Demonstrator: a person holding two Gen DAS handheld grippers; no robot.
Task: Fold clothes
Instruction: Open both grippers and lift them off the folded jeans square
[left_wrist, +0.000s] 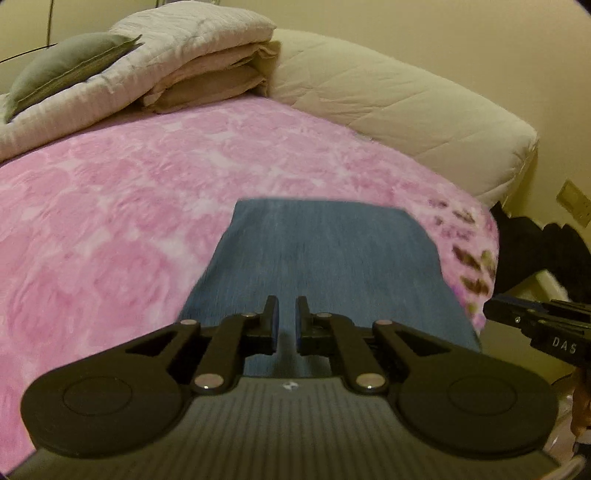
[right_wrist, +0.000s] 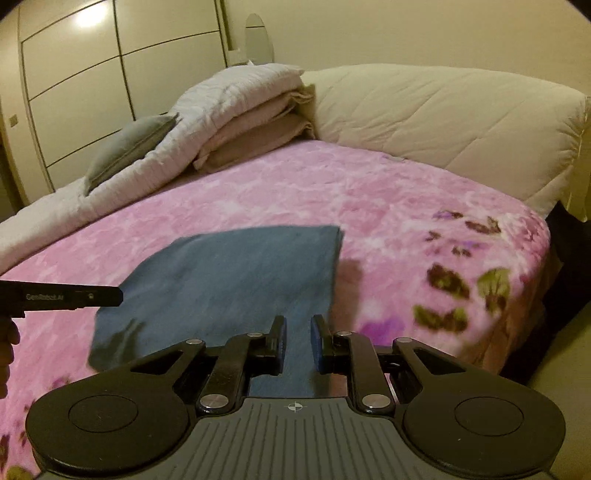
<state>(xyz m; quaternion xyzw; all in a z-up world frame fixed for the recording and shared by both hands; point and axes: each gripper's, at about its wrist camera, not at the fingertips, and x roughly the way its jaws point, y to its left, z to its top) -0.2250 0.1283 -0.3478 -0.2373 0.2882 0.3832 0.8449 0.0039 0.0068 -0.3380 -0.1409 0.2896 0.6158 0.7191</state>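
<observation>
Both black grippers, left gripper and right gripper, have blue pads, silver rivets, ribbed grey bases.

One folded blue denim-like garment lies on one pink floral plush blanket. Two black hand-held grippers: the left hand-held gripper and the right hand-held gripper. One grey-green cushion, one cream quilted duvet and one stack of folded pale bedding; its layers cannot be counted reliably.

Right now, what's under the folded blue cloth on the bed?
The folded blue cloth lies flat on the pink floral blanket, which shows all around it. Anything between them is covered.
</observation>
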